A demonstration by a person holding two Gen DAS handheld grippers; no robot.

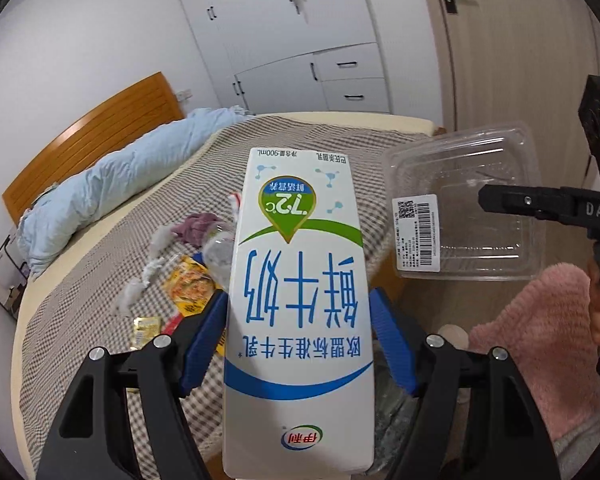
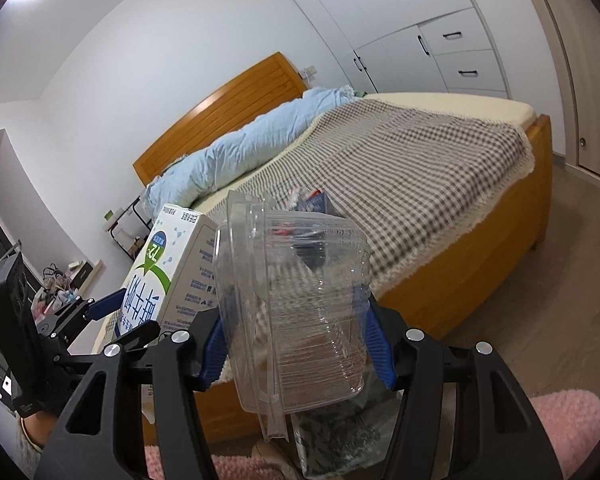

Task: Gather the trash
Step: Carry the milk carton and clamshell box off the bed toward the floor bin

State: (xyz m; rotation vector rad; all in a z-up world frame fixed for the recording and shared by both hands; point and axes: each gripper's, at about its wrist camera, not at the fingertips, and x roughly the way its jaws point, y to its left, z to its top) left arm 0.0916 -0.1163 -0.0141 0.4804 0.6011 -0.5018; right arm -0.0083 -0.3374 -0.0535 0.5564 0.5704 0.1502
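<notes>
Above the checked brown-and-white blanket [image 1: 100,280] on the wooden bed [image 2: 480,280], my left hand-held gripper [image 1: 298,340] clamps a white-and-blue milk carton [image 1: 298,280]; my right hand-held gripper [image 2: 296,344] clamps a clear plastic clamshell box [image 2: 296,300]. Wrappers [image 1: 188,288] litter the blanket.

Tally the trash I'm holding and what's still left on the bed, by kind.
White milk carton, held: 1
Clear plastic clamshell box, held: 1
Clear plastic bottle on bed: 1
Yellow snack wrappers: 2
White tissue wads: about 3
Total: about 8

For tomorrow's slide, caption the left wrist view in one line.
Left tongs grip a milk carton above a litter-strewn bed; right tongs hold a clear plastic container.
</notes>
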